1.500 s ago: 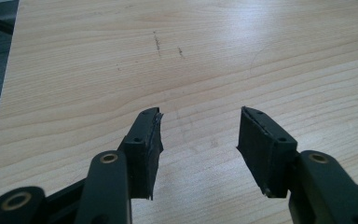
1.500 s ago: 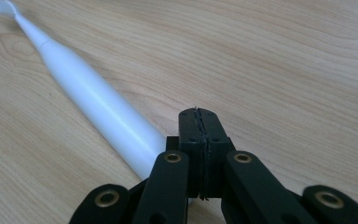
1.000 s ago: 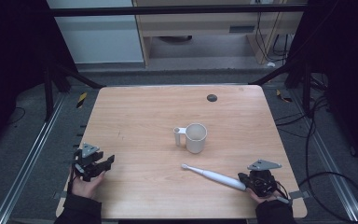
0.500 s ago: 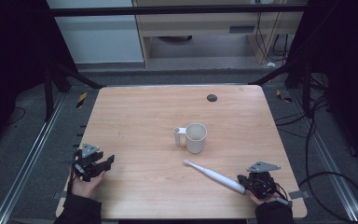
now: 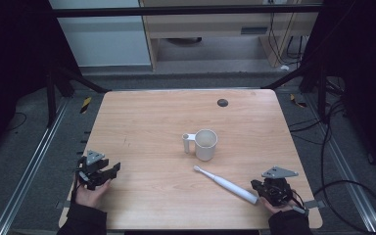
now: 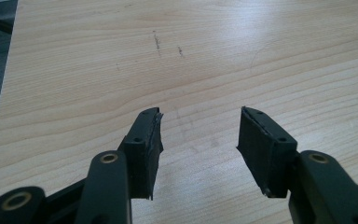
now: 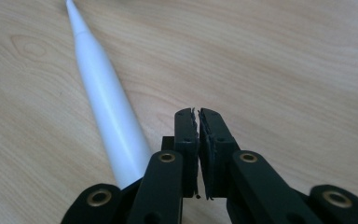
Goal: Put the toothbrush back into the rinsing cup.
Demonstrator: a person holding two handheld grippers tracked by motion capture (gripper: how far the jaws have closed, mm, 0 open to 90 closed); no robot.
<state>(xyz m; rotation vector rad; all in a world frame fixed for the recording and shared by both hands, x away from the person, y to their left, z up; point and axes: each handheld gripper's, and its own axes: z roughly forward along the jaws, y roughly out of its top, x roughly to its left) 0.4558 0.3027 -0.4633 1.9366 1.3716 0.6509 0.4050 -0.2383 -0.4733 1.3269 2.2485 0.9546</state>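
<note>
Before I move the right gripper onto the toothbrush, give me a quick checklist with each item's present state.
1. Right gripper jaws wide enough to take the handle: not ok; they have just been opening but stand almost together, nothing between them.
2. Toothbrush free to pick up: ok; it lies flat on the table, handle end nearest that gripper.
3. Jaws lined up with the handle: not ok; in the right gripper view it lies to their left.
4. Cup upright, mouth unobstructed: ok.
5. Left gripper out of the way: ok; open and empty near the table's left edge.
</note>
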